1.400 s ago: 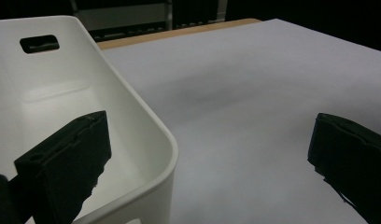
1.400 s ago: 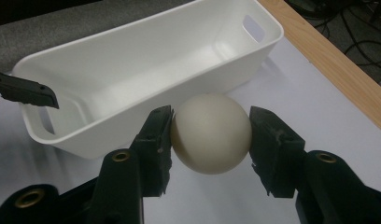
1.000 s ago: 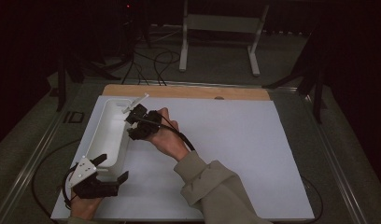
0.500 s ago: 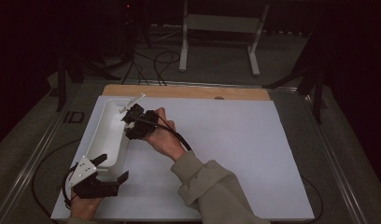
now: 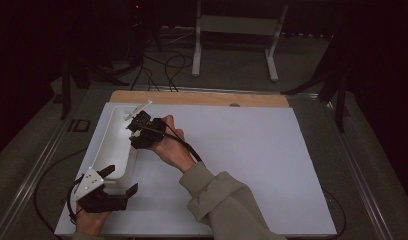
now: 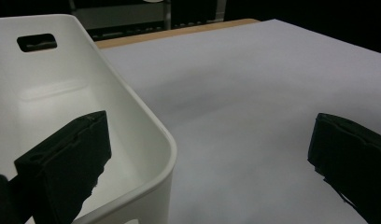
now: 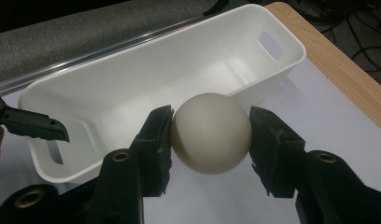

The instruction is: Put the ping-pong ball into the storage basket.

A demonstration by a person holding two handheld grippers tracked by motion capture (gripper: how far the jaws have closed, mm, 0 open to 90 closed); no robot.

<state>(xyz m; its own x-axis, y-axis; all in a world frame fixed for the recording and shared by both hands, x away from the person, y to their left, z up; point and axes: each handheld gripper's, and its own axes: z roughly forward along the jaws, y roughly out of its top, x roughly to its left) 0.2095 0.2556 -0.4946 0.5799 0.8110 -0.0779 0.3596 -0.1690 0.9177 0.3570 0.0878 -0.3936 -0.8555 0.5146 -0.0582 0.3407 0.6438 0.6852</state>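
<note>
The right gripper (image 7: 210, 133) had edged farther along the white bin (image 7: 132, 79), whose long axis ran away from the person, jaws clamped on a cream ball (image 7: 210, 133); the left gripper (image 5: 112, 187) gaped wide, one jaw inside the bin.

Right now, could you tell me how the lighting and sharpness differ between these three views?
High view: dim, with a dark surround, and the white bin is small. Right gripper view: evenly lit and sharp on the ball between the right gripper jaws. Left gripper view: the near jaws blur, and a soft shadow band crosses the table.
</note>
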